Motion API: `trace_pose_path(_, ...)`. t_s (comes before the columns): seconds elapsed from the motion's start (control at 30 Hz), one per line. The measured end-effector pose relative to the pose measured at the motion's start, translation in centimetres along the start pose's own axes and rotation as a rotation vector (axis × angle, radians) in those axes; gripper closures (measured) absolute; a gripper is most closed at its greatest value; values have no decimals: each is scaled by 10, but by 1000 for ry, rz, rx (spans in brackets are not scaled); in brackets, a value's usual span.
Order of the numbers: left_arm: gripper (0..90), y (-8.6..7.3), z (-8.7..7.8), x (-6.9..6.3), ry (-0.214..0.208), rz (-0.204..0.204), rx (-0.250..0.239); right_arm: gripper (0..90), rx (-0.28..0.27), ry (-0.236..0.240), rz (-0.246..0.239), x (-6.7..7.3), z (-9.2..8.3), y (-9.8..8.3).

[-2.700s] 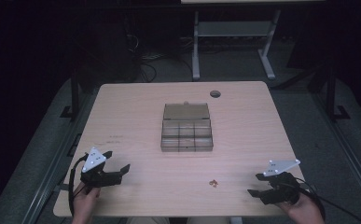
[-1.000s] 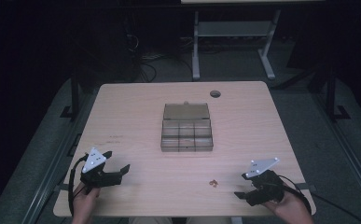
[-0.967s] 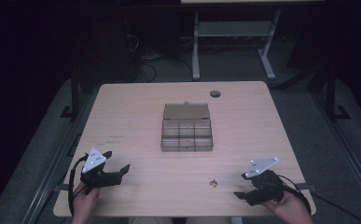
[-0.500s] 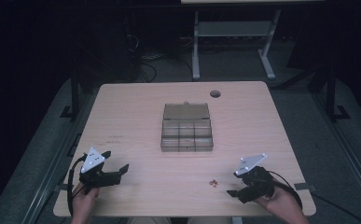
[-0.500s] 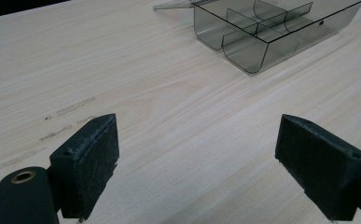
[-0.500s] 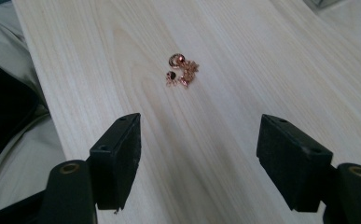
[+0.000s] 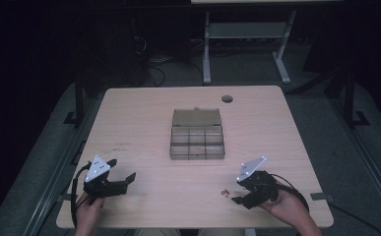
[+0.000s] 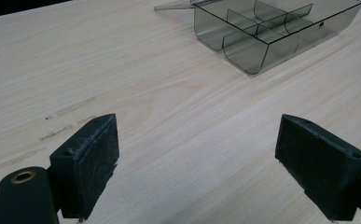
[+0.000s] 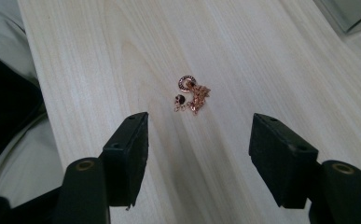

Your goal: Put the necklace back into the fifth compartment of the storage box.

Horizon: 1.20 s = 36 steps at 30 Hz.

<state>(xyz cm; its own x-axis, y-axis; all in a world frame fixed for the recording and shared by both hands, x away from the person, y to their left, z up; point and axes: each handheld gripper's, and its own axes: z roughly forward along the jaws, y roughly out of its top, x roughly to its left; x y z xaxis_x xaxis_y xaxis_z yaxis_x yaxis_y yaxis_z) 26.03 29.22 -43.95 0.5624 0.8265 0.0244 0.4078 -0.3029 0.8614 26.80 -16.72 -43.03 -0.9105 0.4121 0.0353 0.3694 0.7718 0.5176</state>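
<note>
Before the right gripper [image 9: 199, 140] (jaws apart) lies jewellery [image 9: 191, 94].

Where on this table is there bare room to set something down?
Most of the pale wooden table is bare: the wide strips left and right of the smoky clear plastic compartment box, and the near middle between the left gripper and the small rose-gold chain jewellery. It is tight only at that jewellery, beside the right gripper.

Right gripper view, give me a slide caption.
Open right gripper poised before a small rose-gold chain on the wooden table.
</note>
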Motion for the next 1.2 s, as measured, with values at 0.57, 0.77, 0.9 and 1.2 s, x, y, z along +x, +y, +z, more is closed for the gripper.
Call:
trace_pose_path(0.57,130,0,0,-1,-2,-2,2,463,41,22,-37,-3,8,18)
trace_pose_path(0.77,130,0,0,-1,-2,-3,0,494,58,30,-42,-5,13,23)
trace_pose_path(0.9,130,0,0,-1,-4,-1,0,534,79,19,-54,-6,17,28)
trace_pose_path(1.2,130,0,0,-1,-3,-2,0,613,112,23,-67,-6,25,32)
